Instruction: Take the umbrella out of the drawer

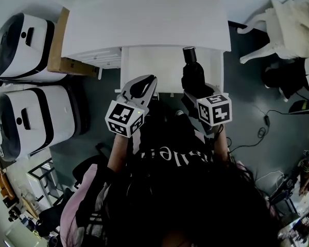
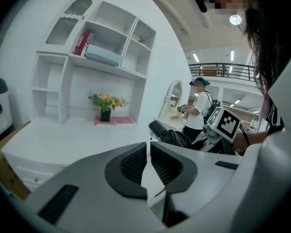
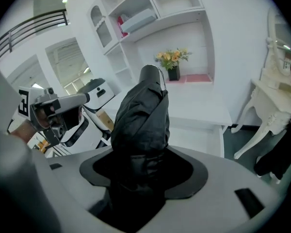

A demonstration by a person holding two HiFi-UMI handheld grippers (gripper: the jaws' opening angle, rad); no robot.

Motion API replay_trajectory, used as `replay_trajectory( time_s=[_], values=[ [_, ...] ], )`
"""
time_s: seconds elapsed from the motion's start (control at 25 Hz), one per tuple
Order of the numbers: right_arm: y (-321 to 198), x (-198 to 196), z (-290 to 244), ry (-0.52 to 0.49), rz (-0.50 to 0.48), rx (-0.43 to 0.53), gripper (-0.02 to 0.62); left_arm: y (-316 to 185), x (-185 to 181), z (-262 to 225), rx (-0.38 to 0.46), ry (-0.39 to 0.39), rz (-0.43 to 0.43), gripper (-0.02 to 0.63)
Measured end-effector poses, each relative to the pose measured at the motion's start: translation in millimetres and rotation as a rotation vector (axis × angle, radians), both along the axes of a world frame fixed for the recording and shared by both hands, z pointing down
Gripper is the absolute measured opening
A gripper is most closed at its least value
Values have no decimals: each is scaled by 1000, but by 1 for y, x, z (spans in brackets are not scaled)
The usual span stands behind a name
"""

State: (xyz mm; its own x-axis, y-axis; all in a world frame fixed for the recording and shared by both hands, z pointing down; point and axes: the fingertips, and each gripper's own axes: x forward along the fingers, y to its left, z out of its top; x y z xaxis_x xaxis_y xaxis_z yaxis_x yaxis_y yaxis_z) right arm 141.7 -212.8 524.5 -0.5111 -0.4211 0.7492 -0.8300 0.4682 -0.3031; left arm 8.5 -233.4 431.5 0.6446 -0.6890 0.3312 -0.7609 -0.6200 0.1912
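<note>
A folded black umbrella (image 1: 192, 70) stands upright in my right gripper (image 1: 194, 89), above the front of the open white drawer (image 1: 147, 66). In the right gripper view the umbrella (image 3: 140, 115) fills the space between the jaws, which are shut on its lower part. My left gripper (image 1: 147, 82) hovers over the drawer's front left, apart from the umbrella. Its pads (image 2: 131, 165) stand almost together with nothing between them. The left gripper view also catches the umbrella (image 2: 170, 136) and the right gripper's marker cube (image 2: 228, 123).
The white desk (image 1: 144, 24) carries a shelf unit with a flower vase (image 2: 105, 105). Two white-and-black machines (image 1: 26, 81) and a cardboard box (image 1: 58, 45) stand at the left. A white chair (image 1: 286, 27) and floor cables (image 1: 265, 125) are on the right. A person (image 2: 199, 106) stands far off.
</note>
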Motion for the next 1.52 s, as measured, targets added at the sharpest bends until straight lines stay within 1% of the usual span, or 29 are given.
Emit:
replay_trajectory(
  time_s=[0.16, 0.32, 0.48, 0.64, 1.0, 1.28, 1.4, 1.52],
  values=[
    [26, 17, -9, -17, 4, 14, 281, 27, 15, -3, 11, 3, -25, 34],
    [53, 30, -17, -61, 8, 14, 281, 56, 26, -6, 13, 10, -59, 34],
    [77, 39, -20, -77, -12, 11, 281, 82, 31, -8, 0, 56, -115, 34],
    [96, 44, -20, -89, -30, 6, 281, 104, 30, -5, -17, 53, -165, 34],
    [111, 14, -26, -131, -63, 14, 281, 140, 6, -6, -33, 30, -207, 34],
    [130, -21, -31, -145, -95, 12, 281, 157, -10, -22, 11, 40, -196, 34],
    [147, -41, -35, -168, -92, 7, 281, 178, -22, -27, 32, 25, -181, 34],
    [171, -64, -39, -187, -85, 7, 281, 209, -46, -25, 30, 11, -177, 34]
  ],
)
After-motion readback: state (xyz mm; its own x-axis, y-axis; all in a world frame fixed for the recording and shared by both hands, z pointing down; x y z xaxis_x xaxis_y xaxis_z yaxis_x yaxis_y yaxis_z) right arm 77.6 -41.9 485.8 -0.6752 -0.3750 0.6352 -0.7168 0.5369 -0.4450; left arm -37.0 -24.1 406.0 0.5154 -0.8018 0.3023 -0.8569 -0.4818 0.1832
